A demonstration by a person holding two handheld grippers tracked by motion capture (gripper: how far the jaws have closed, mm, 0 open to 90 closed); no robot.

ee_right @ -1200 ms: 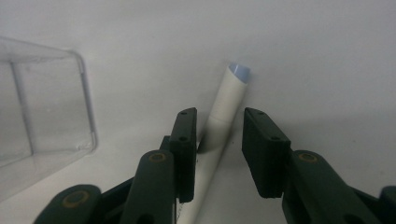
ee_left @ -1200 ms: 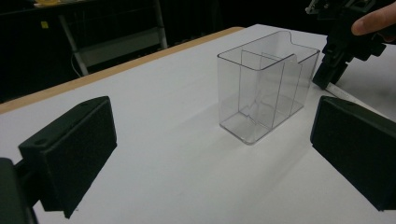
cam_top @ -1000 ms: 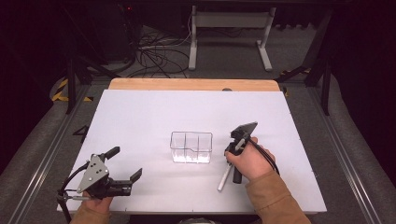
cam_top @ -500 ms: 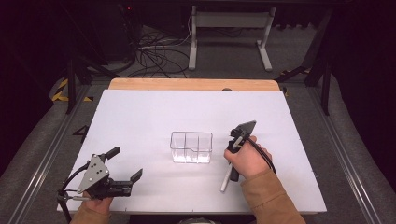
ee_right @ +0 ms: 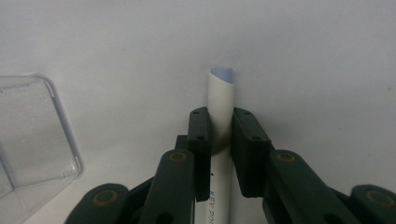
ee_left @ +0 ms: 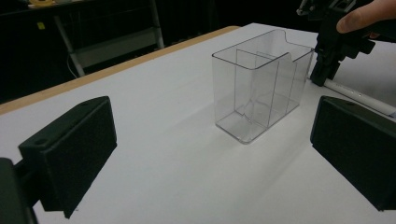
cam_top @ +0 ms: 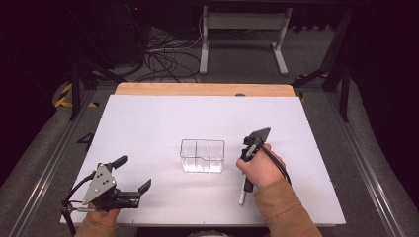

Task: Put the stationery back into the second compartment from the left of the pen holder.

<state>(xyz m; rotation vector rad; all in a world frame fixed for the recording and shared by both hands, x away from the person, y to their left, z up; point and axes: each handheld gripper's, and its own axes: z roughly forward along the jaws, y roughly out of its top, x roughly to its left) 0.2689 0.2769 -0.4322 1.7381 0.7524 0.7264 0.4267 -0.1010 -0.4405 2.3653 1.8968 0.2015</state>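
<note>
Against the earlier high views little has shifted: both hands sit where they were and the clear organiser has not moved, but the jaws of the right gripper [cam_top: 245, 154] have just been closing and now stand clamped on the white marker [ee_right: 219, 100].

The white table [cam_top: 158, 123], smooth and matt with a pale wooden strip [cam_top: 197, 89] along its far edge, carries everything. Near its middle stands the clear organiser [cam_top: 202, 155], a rigid see-through plastic box split by thin walls into compartments; the right gripper view cuts it off at the left edge, showing a rounded corner alone.

The left gripper [cam_top: 133, 174] rests at the near left corner, well apart from the box, its flat black matt jaws wide apart with nothing between them.

The marker is a slim white tube lying just to the right of the organiser. From above, the right hand [cam_top: 261, 170] hides its middle, leaving the near end showing. Its printed lettering runs out of frame below the jaws and reads only in part.
</note>
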